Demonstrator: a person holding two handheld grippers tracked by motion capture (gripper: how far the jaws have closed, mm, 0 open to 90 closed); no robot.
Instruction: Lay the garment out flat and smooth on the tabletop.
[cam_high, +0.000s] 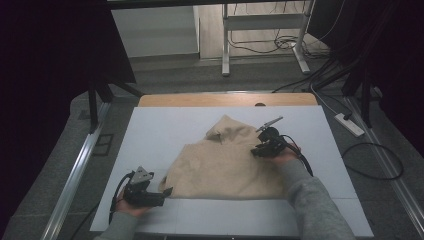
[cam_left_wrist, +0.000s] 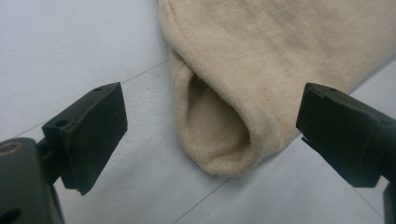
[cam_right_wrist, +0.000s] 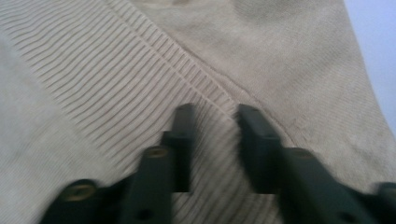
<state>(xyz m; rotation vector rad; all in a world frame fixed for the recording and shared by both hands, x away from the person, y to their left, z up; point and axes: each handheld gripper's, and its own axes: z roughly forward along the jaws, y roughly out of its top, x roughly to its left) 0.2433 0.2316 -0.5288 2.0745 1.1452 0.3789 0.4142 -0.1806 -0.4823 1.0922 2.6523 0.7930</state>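
Beige sweater on white bench | cuff at 12 o'clock of open left gripper | right gripper pinches ribbed fold

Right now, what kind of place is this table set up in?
Probably a lab or recording workspace, not a home: a white-topped table hemmed by dark curtains, loose cables and a power strip on grey floor, and a bare desk frame behind.

Beige knit garment: one. White table: one. Hand-held grippers: two, left gripper, right gripper.
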